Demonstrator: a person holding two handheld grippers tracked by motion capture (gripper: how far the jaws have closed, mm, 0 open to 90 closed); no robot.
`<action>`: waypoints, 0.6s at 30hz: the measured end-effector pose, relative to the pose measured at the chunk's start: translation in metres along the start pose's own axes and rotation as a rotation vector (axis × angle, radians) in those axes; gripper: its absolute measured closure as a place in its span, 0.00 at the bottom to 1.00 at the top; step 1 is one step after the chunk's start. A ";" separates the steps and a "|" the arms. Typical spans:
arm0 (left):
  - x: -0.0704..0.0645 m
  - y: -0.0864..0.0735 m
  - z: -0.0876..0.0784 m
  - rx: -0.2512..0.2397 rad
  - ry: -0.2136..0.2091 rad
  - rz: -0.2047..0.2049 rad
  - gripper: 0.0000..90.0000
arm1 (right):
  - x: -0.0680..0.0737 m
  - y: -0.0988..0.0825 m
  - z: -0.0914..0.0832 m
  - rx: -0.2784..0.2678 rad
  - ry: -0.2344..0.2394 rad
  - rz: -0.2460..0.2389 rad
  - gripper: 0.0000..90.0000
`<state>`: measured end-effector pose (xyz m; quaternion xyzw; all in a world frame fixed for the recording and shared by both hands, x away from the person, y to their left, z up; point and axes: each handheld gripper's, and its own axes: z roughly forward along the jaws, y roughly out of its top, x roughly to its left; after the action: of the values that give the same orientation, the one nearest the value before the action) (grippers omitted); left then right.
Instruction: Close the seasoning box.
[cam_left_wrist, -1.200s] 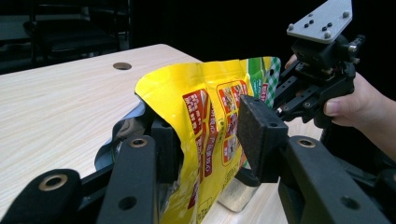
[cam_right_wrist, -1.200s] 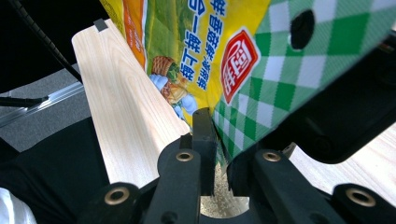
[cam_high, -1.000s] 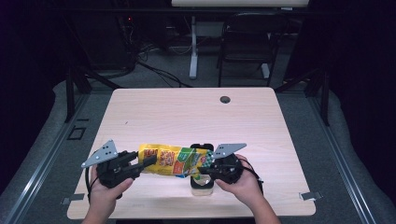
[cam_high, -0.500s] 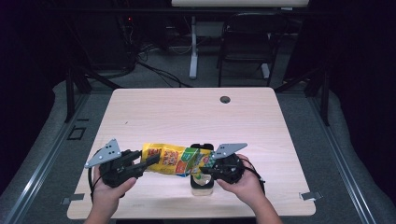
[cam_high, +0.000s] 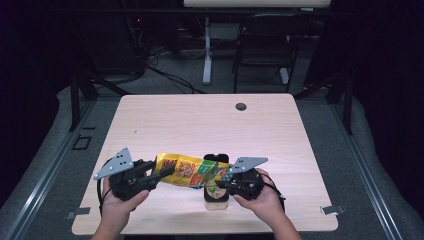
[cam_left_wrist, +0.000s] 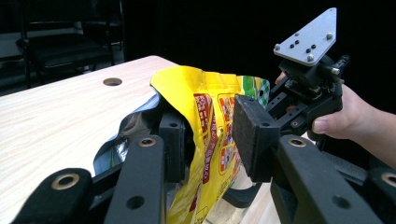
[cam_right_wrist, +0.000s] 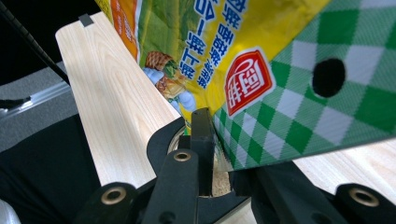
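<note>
Light falls from above onto the table (cam_high: 280, 135), leaving its pale wood evenly bright, while the room beyond its far edge sinks into near black. The high view is soft and slightly grainy, with short, faint shadows under the hands near the front edge. In the left gripper view the yellow bag (cam_left_wrist: 205, 121) is crisp and glossy, with glare on its silver inner lining; the background is dark. In the right gripper view the bag's print is sharp, and the nearest jaw parts blur a little.

Dark room, grey floor (cam_high: 45, 165), black chair (cam_high: 262, 50) beyond pale wooden table (cam_high: 200, 125)
</note>
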<state>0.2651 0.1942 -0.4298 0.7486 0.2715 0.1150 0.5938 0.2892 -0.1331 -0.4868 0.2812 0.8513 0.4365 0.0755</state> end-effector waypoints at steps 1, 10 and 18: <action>0.000 0.000 0.001 -0.003 -0.006 0.001 0.74 | 0.000 0.000 0.000 0.000 0.000 0.000 0.92; -0.002 0.004 0.004 0.003 -0.009 0.006 0.74 | -0.001 -0.004 -0.002 -0.012 -0.002 0.014 0.92; -0.005 0.007 0.007 0.006 -0.009 0.011 0.74 | -0.002 -0.006 -0.003 -0.016 -0.004 0.022 0.91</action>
<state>0.2663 0.1847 -0.4244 0.7524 0.2651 0.1138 0.5922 0.2872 -0.1385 -0.4897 0.2909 0.8445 0.4433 0.0748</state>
